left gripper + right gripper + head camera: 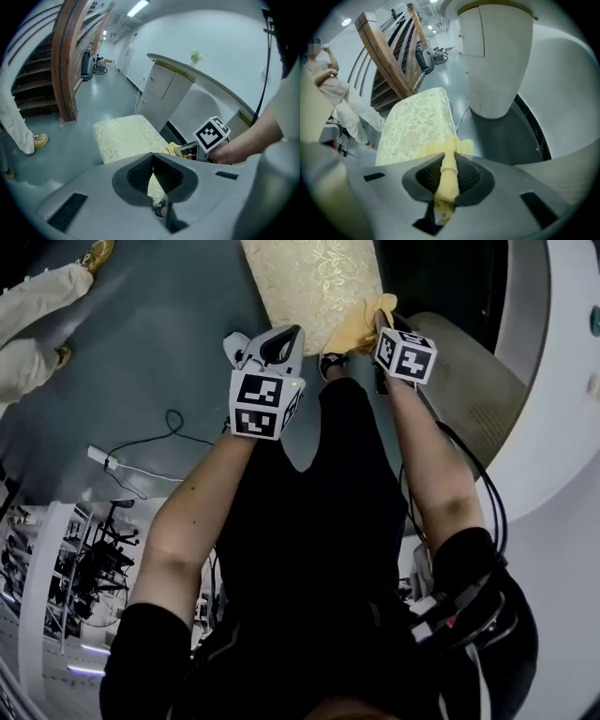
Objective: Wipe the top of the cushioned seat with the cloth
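1. Far left: a bystander's legs (33, 296) and a floor cable (141, 460), well apart from the work. Little risk unless stepping that way.
2. Left gripper (272, 345): jaws together on nothing, hovers short of the near end of the cushioned seat (314, 282). Steadies nothing, so a hard push could probably shift the seat.
3. Cloth (354, 324): bunched into a thin roll, loose end at the seat's near right corner. Likely covers only a narrow strip and may slide off the edge.
4. Right gripper (382, 326): clamps the cloth. Could lose it if the patterned cover drags.
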A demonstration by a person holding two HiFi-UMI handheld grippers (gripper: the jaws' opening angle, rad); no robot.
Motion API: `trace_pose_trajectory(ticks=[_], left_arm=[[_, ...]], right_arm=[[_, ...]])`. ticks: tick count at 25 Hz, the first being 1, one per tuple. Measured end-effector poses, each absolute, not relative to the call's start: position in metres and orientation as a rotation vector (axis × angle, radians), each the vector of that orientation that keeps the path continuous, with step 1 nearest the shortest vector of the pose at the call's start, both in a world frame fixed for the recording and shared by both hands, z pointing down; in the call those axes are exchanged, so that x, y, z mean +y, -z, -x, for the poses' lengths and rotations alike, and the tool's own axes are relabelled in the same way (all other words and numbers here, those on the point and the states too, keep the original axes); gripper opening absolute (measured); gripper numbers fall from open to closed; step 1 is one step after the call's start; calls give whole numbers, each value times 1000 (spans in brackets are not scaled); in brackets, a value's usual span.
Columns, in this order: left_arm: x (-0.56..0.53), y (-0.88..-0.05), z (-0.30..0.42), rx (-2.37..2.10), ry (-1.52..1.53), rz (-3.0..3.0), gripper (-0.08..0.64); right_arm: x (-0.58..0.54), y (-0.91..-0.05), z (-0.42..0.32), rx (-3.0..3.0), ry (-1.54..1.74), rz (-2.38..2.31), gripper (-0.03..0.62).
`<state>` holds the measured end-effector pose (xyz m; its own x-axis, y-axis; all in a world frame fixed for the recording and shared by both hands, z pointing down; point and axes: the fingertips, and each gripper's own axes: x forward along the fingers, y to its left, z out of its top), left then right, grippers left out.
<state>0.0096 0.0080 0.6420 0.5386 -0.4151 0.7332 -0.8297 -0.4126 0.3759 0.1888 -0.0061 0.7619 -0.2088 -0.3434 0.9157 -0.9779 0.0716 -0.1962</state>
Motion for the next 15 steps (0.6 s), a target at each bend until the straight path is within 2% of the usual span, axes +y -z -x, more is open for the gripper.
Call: trace_pose_trajectory(ticks=[15], left_arm=[[15, -642, 69, -1010, -746, -2051, 5]], right_arm=[[14, -759, -72, -1624, -1135, -1329, 57]])
